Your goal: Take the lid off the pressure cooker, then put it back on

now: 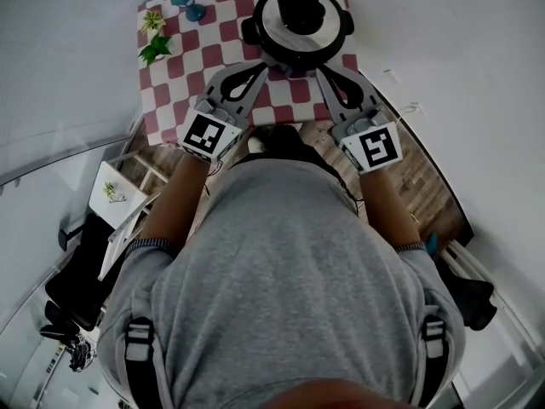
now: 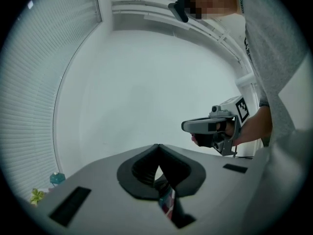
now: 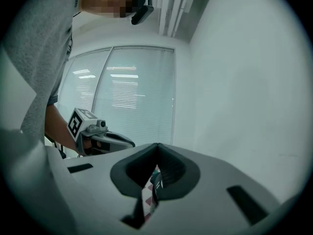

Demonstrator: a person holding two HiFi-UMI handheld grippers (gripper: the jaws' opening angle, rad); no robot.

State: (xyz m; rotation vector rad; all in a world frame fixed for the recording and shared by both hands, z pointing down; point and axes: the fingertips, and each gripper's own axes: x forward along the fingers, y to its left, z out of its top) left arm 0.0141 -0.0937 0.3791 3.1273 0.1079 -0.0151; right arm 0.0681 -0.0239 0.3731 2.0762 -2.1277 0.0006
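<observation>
Head view: the lid [image 1: 274, 25], a pale metal disc with a rounded black knob [image 1: 300, 5], sits on the pressure cooker [image 1: 249, 29] just beyond both sets of jaws, on a red-and-white checked cloth [image 1: 192, 66]. The left gripper [image 1: 258, 66] and right gripper [image 1: 322, 72] point at its near side.

Left gripper view: the ribbed dark pads meet at the tip, holding nothing.

Right gripper view: these jaws are likewise closed and empty.

This fits a lid waiting to come off or one just set back on.

Grey short-sleeved shirt [image 1: 298, 254]; grey shoulder straps [image 1: 139, 348]; dark wristband [image 1: 153, 245], possibly watch; grey left gripper [image 1: 261, 66], right gripper [image 1: 318, 72], black-white marker cubes.
</observation>
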